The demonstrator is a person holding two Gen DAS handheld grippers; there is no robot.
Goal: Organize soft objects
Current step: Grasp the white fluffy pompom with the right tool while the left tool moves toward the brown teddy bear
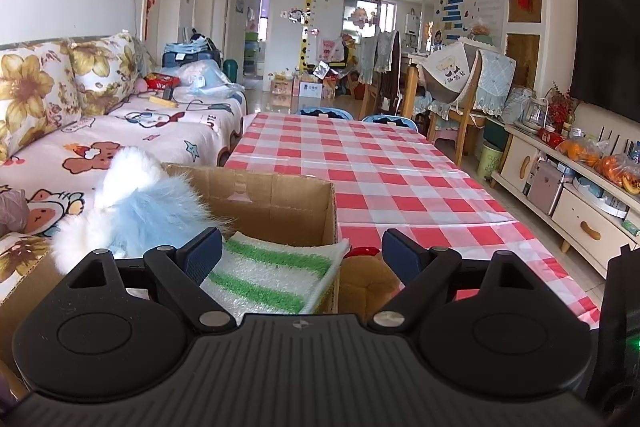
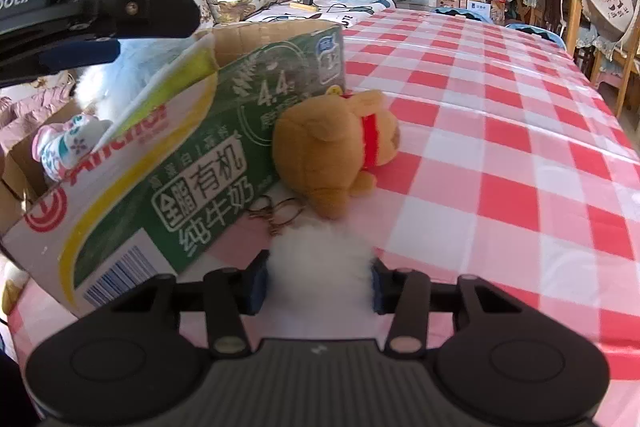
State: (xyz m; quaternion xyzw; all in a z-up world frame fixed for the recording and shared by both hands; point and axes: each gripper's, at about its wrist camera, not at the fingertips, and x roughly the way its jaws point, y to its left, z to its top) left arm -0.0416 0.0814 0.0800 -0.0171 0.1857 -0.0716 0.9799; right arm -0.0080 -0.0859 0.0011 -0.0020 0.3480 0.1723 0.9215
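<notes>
Beside the carton (image 2: pixel 168 163), right gripper (image 2: pixel 318 277) pinches a white fluffy toy (image 2: pixel 320 259) (left gripper (image 1: pixel 302 255) gapes wide)

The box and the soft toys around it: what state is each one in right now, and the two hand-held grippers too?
Cardboard box: open-topped, partly filled.
Striped green-and-white cloth: lying in the box.
Blue-and-white fluffy toy: in the box, sticking above its rim.
Brown plush: lying on the table beside the box.
White fluffy ball: on the table, squeezed between pads.
Right hand-held gripper: closed on the ball.
Left hand-held gripper: open, empty.
</notes>
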